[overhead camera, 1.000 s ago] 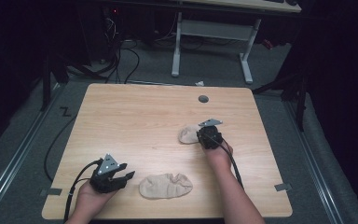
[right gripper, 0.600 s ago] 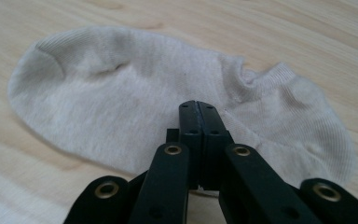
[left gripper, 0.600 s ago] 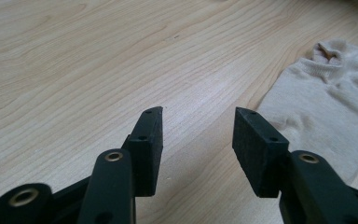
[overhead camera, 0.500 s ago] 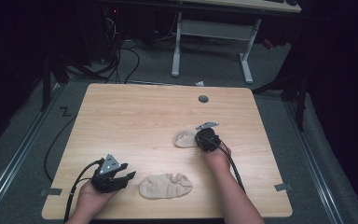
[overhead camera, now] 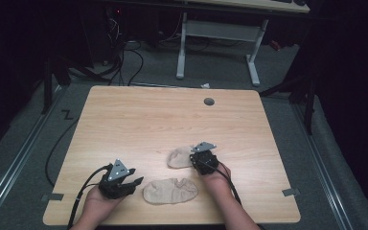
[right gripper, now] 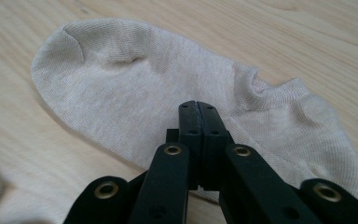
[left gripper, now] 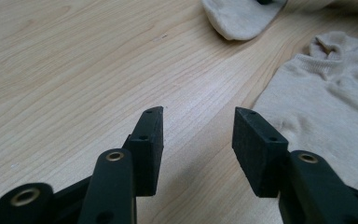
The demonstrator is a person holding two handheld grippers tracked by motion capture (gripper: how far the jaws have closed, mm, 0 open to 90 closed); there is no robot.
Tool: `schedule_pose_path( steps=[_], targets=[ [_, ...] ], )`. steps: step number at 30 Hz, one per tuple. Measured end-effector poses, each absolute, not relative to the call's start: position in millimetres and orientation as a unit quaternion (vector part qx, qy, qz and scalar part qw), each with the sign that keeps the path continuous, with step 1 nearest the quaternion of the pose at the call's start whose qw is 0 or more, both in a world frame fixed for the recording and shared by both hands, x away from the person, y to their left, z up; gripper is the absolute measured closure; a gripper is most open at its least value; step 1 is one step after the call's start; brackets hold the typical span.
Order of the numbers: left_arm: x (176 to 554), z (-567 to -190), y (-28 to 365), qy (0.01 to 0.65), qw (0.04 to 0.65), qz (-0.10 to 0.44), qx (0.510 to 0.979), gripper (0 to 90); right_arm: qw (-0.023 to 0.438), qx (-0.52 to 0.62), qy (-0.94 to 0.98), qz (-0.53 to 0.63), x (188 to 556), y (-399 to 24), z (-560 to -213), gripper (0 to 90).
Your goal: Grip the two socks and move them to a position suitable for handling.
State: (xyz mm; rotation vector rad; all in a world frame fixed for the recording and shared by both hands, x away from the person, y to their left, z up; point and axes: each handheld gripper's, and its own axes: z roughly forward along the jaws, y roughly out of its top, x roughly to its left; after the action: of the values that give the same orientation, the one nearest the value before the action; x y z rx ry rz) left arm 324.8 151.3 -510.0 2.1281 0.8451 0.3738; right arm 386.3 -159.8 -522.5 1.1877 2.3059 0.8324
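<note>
Right gripper [overhead camera: 195, 162], lower centre of frame, jaws pinched together on edge of far sock [overhead camera: 178, 157]. Left gripper [overhead camera: 136, 183], lower left, jaws wide apart, empty, just beside near sock [overhead camera: 170, 190] on bench [overhead camera: 148, 115].

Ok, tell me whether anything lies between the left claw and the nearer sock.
Nothing visible: only bare table separates the open left claw from the nearer sock. The right claw is shut on the farther sock.

Two beige ankle socks lie flat on the wood: near sock [overhead camera: 170, 190] by the front edge, far sock [overhead camera: 179, 157] just beyond it.
</note>
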Motion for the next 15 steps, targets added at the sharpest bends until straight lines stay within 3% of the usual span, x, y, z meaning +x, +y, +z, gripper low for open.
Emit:
schedule_pose_path(
  steps=[5, 15],
  targets=[
    [325, -510, 151, 0.334, 0.401, 0.147, 0.84, 53.0, 0.213, 0.409, 0.835, 0.302, 379, -154, -518, 88.3],
    [326, -510, 153, 0.34, 0.407, 0.148, 0.835, 51.8, 0.225, 0.459, 0.807, 0.297, 377, -199, -523, 90.0]
  ],
)
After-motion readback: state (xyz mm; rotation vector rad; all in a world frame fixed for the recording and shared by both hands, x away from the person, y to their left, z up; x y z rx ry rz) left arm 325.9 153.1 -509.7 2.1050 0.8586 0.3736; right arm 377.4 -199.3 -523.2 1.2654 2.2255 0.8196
